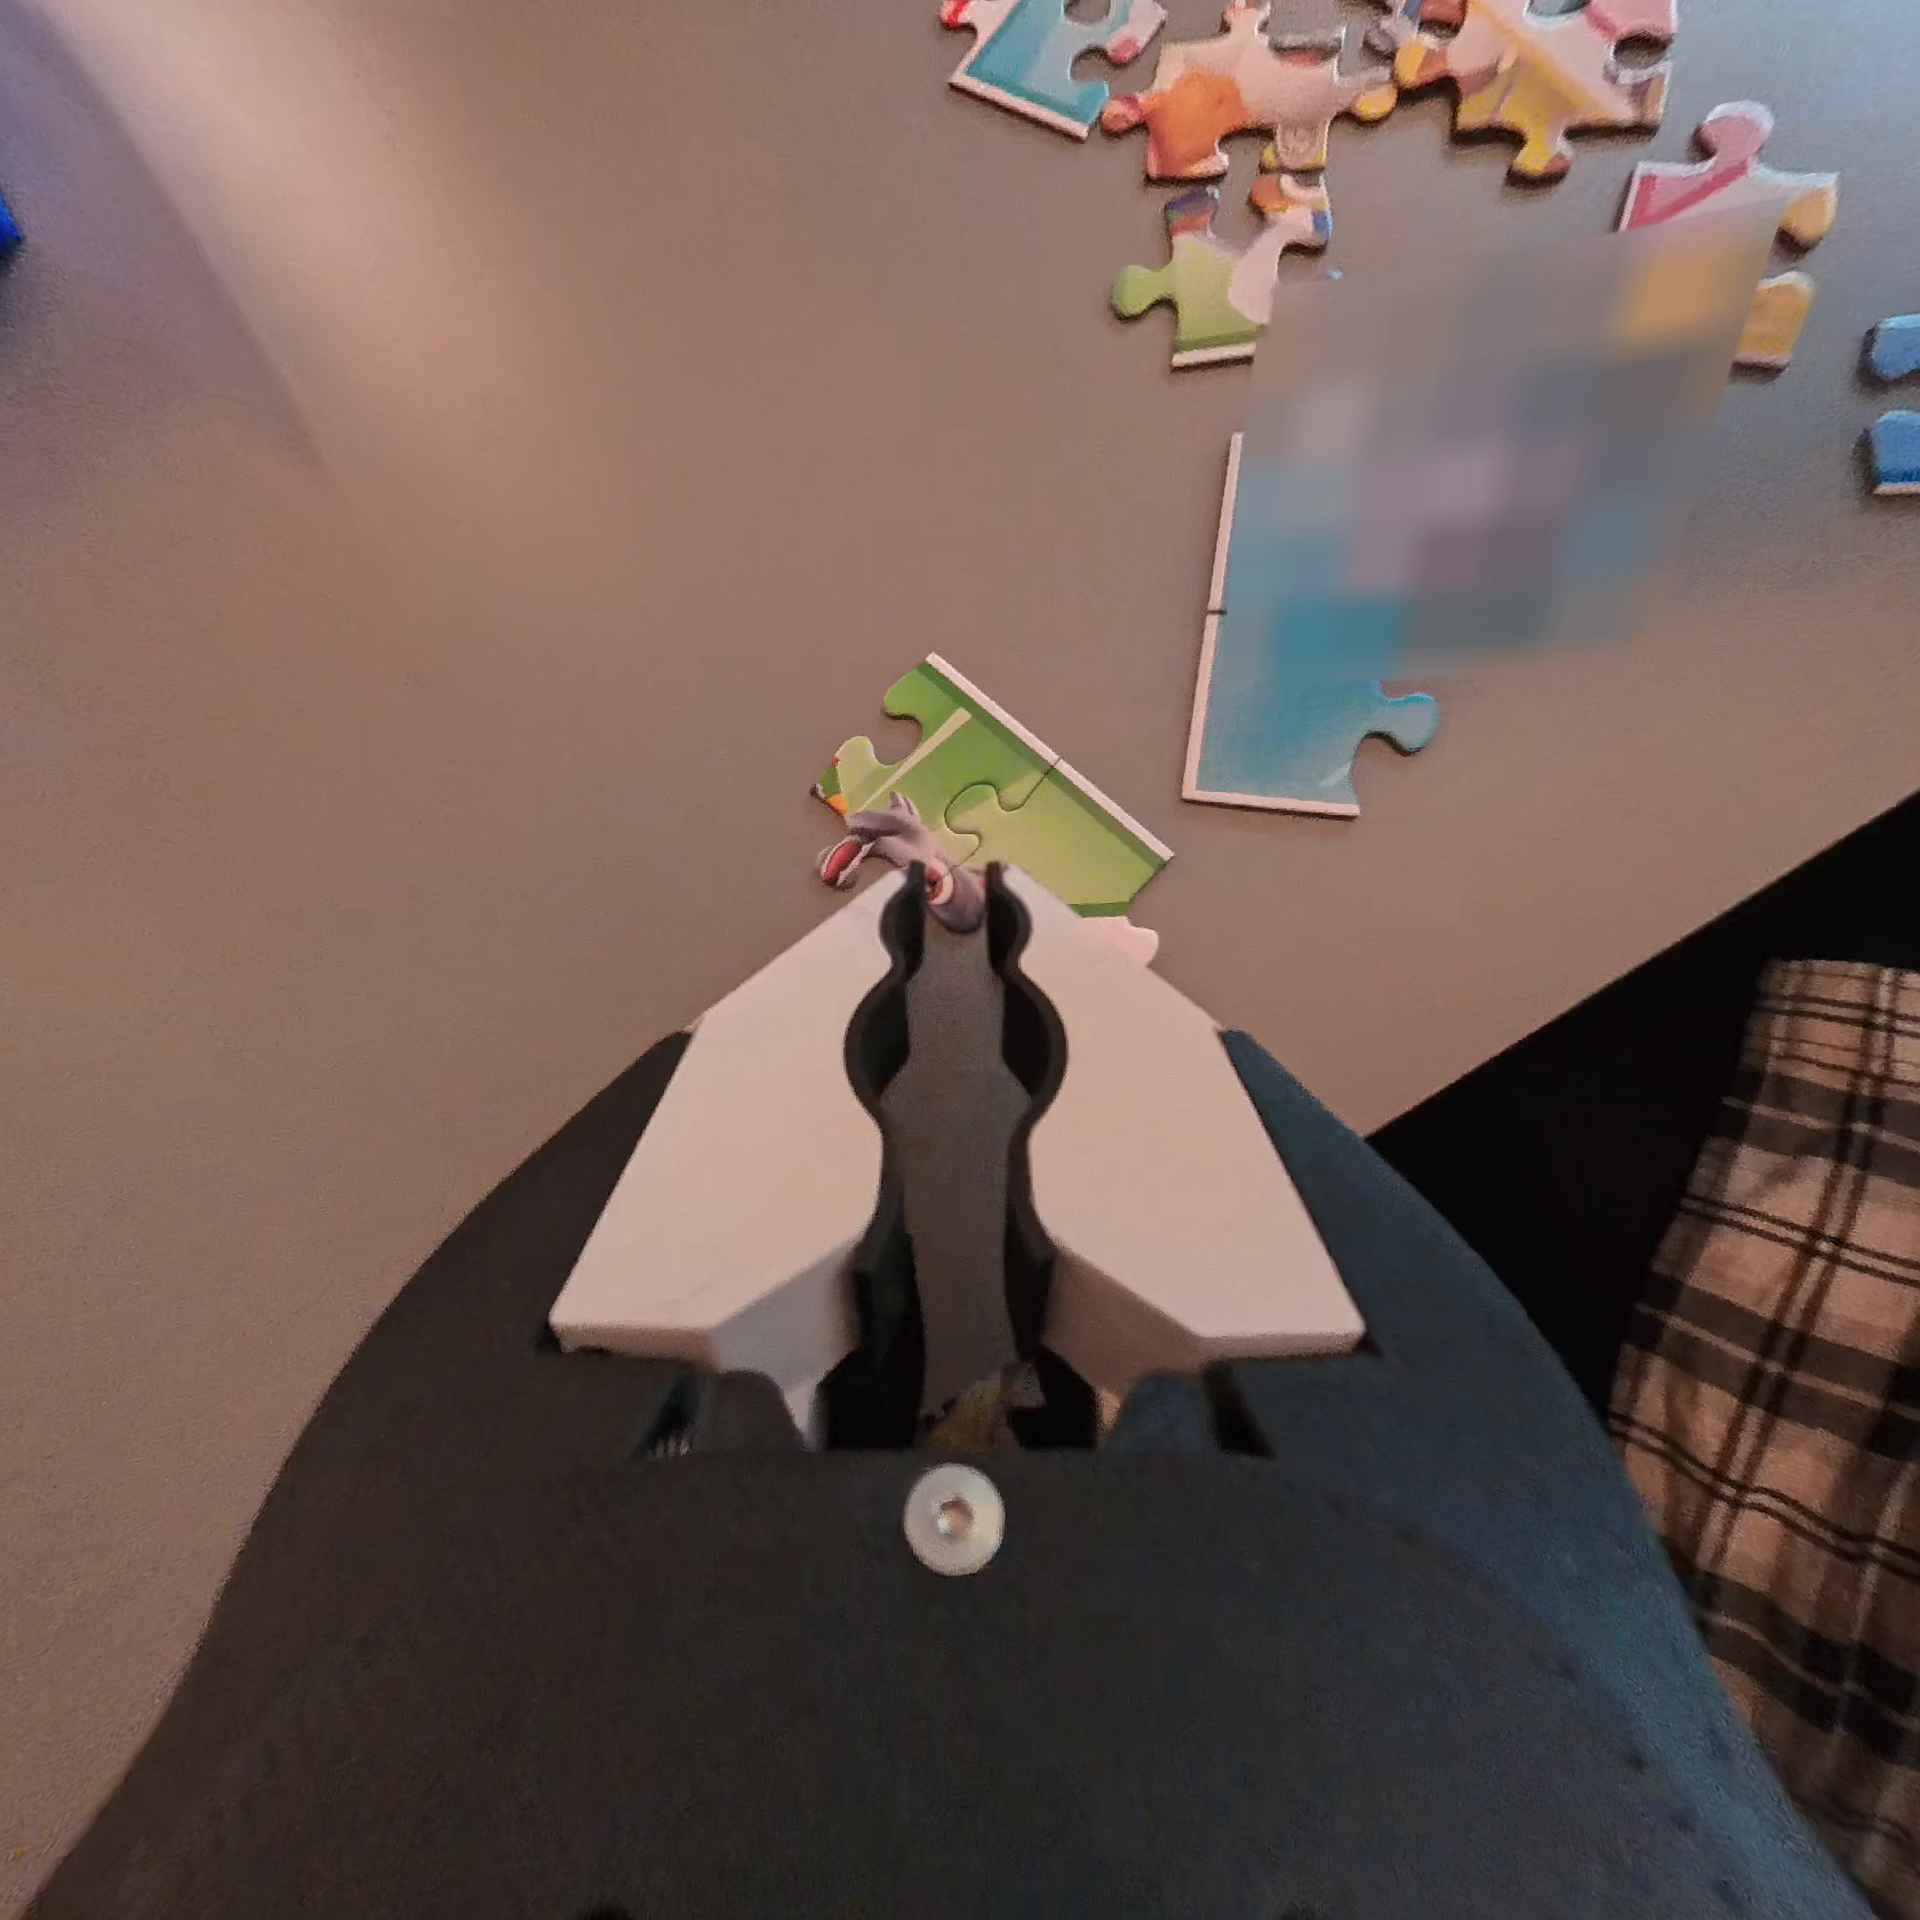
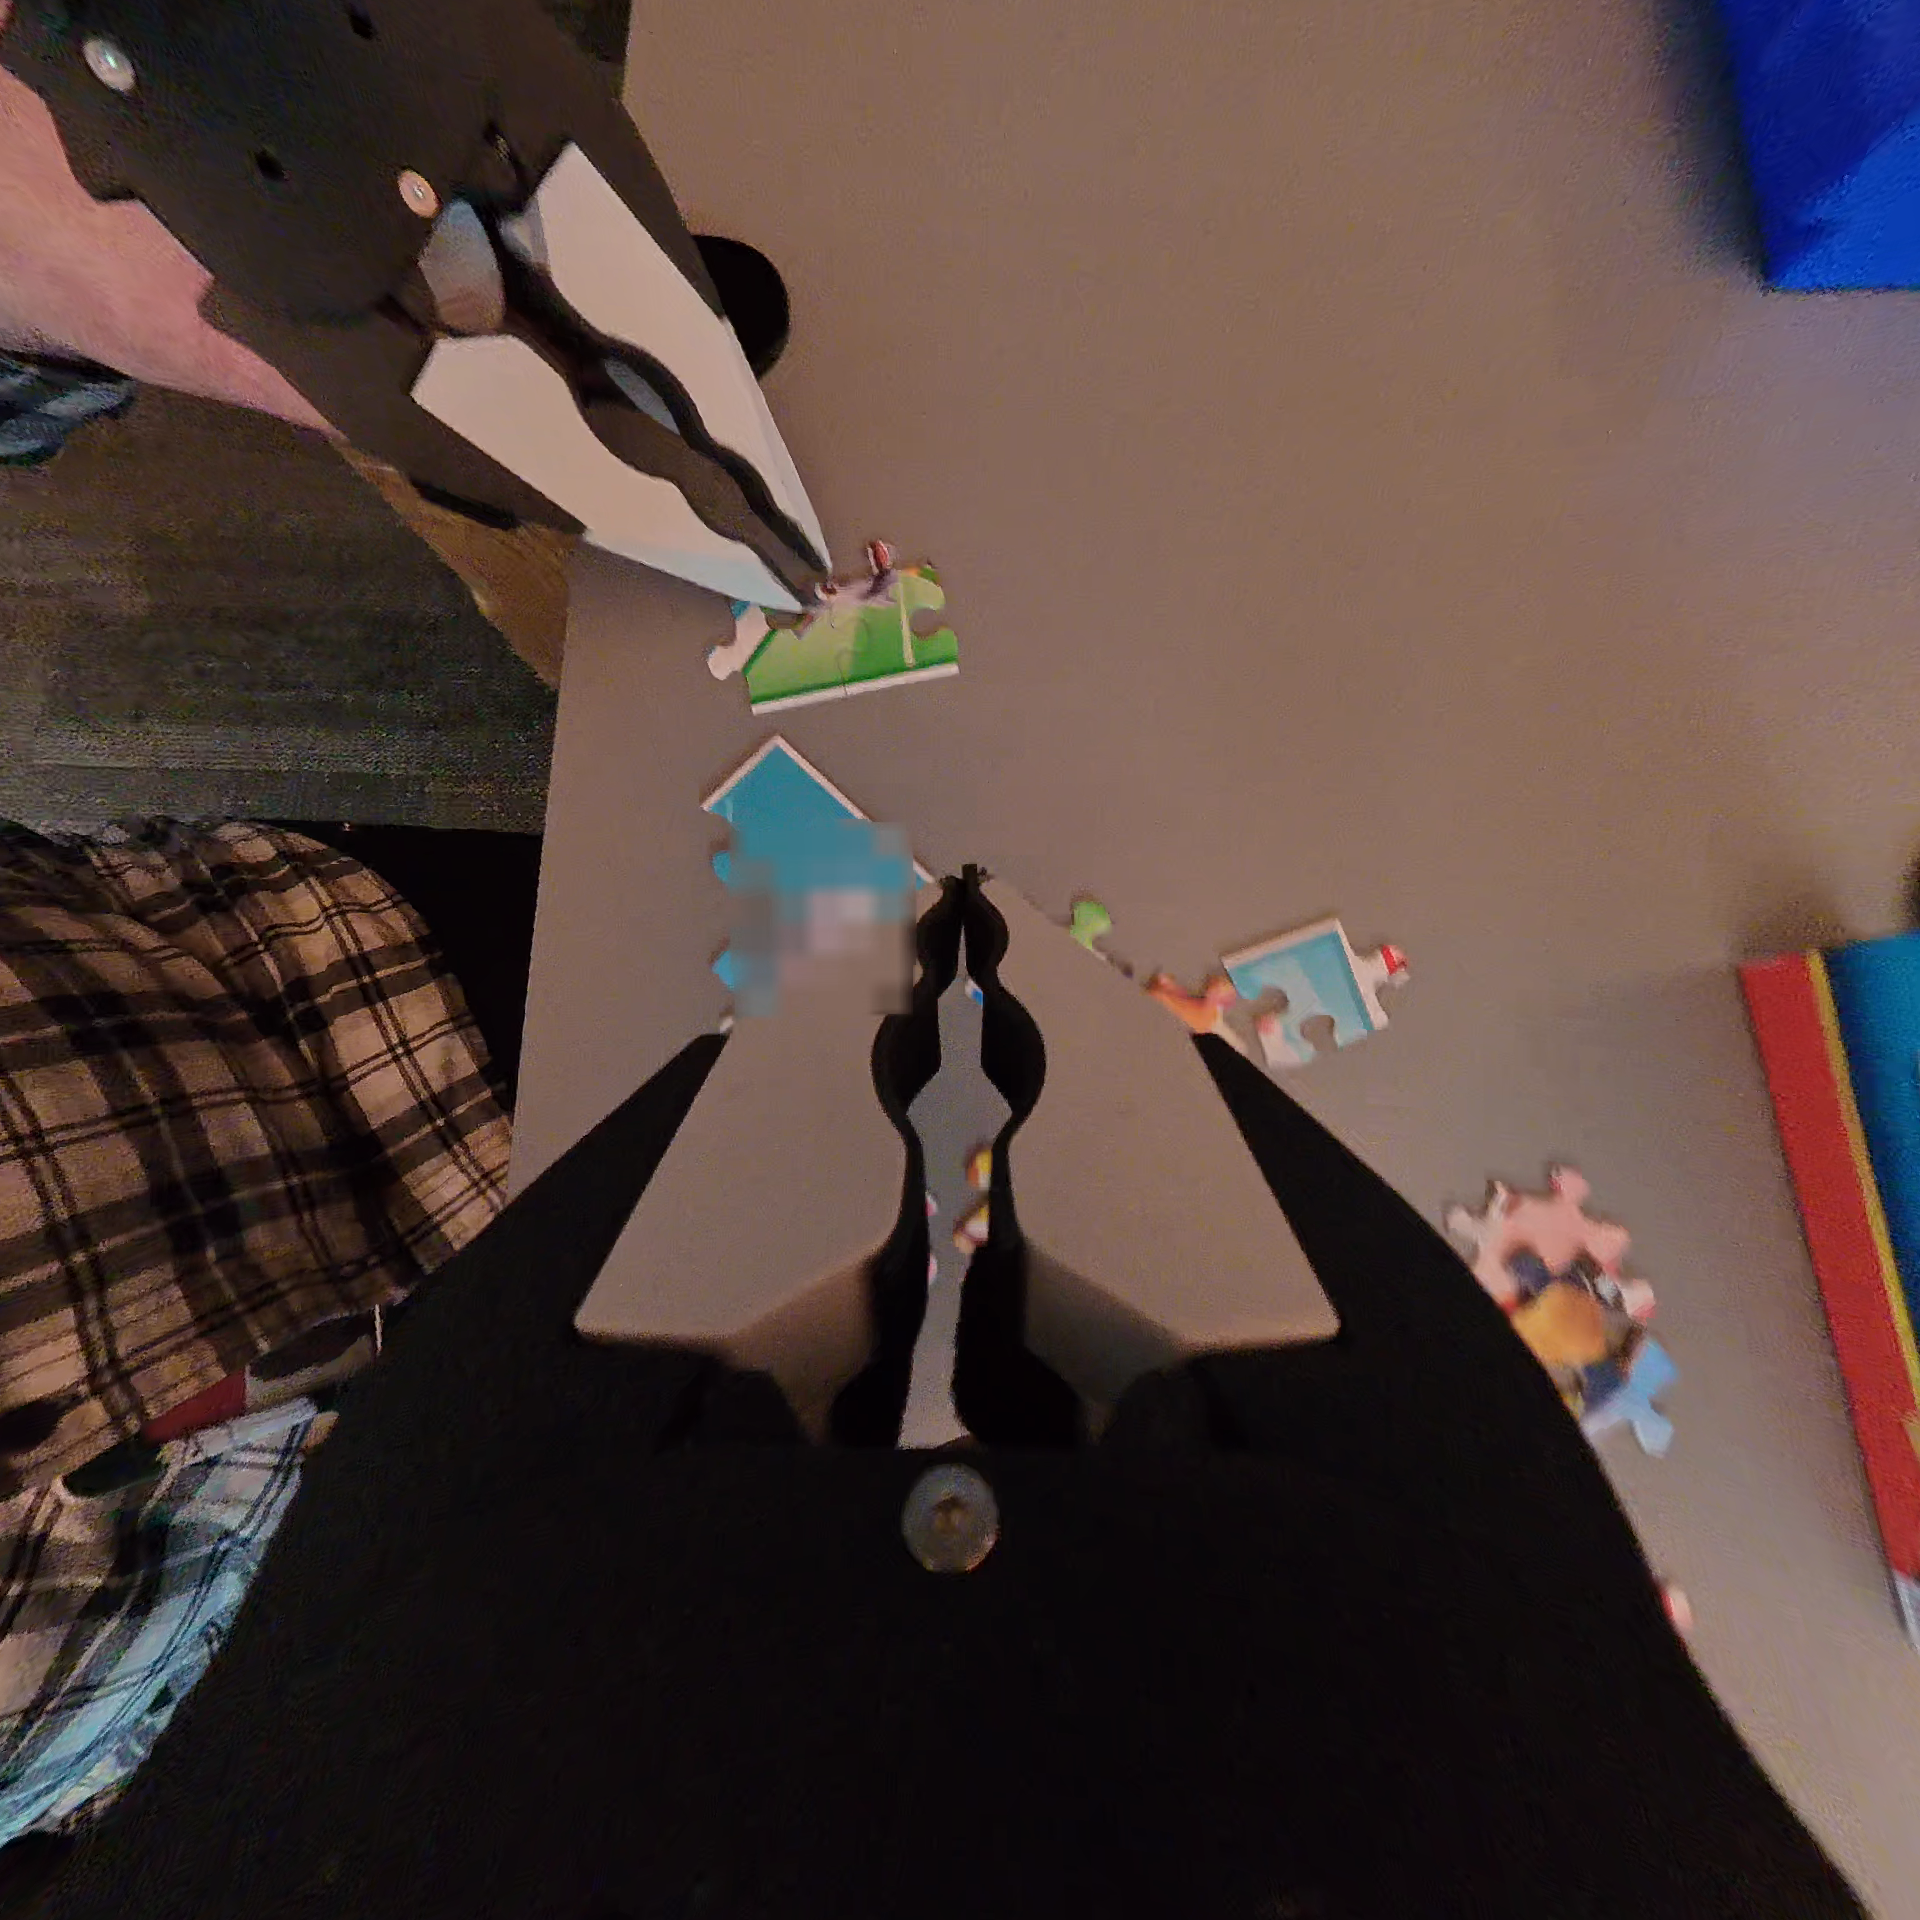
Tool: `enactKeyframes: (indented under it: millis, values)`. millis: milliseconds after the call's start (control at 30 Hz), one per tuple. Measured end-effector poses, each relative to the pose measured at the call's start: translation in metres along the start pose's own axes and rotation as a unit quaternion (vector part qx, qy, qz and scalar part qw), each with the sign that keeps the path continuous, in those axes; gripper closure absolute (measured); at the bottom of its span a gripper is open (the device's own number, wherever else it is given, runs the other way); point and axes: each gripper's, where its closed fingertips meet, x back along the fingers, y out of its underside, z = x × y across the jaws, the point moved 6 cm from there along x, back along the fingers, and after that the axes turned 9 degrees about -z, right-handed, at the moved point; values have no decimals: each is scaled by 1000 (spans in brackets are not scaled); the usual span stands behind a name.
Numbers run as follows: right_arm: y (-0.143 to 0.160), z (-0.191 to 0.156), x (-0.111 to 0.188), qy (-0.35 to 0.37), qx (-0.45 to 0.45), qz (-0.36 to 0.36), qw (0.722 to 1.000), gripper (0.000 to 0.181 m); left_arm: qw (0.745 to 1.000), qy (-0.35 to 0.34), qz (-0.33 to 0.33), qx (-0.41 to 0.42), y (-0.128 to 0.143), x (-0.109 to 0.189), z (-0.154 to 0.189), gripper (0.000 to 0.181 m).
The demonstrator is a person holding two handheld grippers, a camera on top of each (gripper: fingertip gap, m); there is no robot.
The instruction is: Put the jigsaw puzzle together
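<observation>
1. Plain grey-brown tabletop (image 1: 623, 520).
2. Joined green cardboard puzzle pieces (image 1: 1013, 800) lie mid-table.
3. Left gripper (image 1: 954, 883), fingers nearly closed, tips on their six-o'clock edge.
4. Right gripper (image 2: 966, 883) pinched closed, at the blue joined pieces' (image 2: 774, 805) three o'clock.

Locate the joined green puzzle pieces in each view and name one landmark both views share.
Left wrist view: green puzzle pieces at centre, just beyond the left tongs.
Right wrist view: upper centre-left, at the tip of the left tongs.
Shared landmark: the joined blue pieces beside them.
</observation>
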Motion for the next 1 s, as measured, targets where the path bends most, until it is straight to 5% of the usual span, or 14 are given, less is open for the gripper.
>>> enactKeyframes:
  millis: [167,367,767,833,1000]
  values:
    - [29,-2,20,18,-26,24,999,181,998,31,-21,44,-7,-5,8,146]
    - [54,-6,33,24,-61,58,996,181,995,65,-55,55,-20,-15,2,144]
    - [103,4,56,39,-115,96,988,181,975,133,-113,-139,-68,-45,-17,161]
    - [110,6,62,44,-125,108,985,181,978,120,-139,-96,-72,-47,-24,133]
    - [126,12,70,51,-140,117,982,181,982,128,-136,-32,-65,-41,-10,111]
